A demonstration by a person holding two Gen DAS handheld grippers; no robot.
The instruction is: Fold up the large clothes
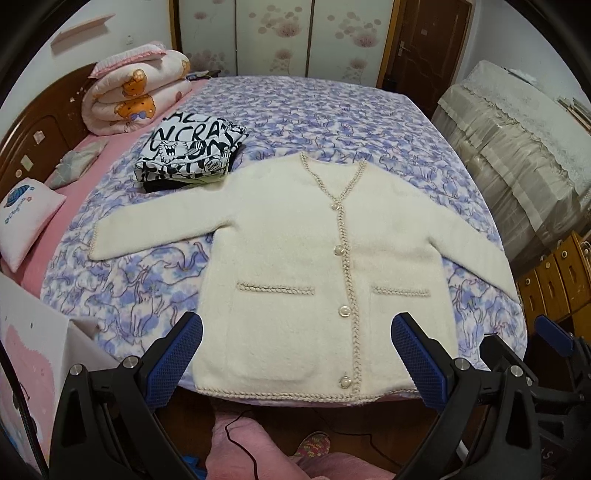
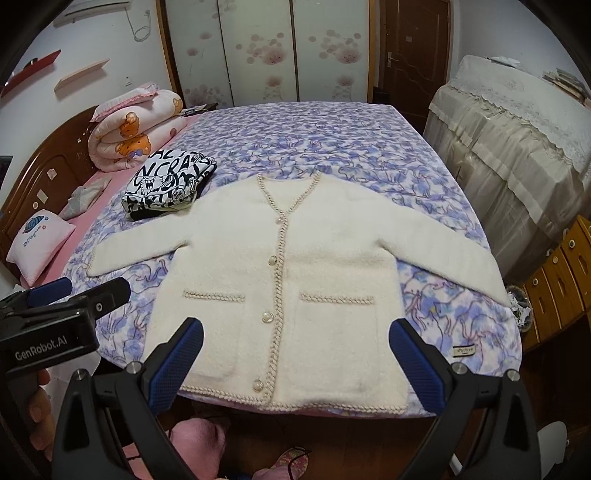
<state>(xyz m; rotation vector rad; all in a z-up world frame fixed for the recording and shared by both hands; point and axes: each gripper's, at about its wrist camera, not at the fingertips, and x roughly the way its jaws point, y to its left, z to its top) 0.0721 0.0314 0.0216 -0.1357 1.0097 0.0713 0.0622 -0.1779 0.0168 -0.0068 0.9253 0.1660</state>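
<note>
Bed (image 1: 332, 110) under flat cream cardigan (image 1: 314, 258)

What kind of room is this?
A home bedroom, most likely: a large bed with a wooden headboard, a rolled quilt, and a wardrobe behind it.

A cream, fluffy cardigan (image 1: 295, 258) with braided trim is lying flat, buttoned, sleeves spread, on the purple-patterned bed (image 1: 295, 110), hem at its near edge.

Cream cardigan (image 1: 295, 258) flat on bed (image 1: 314, 110), buttoned; left gripper (image 1: 297, 332) open above hem.
</note>
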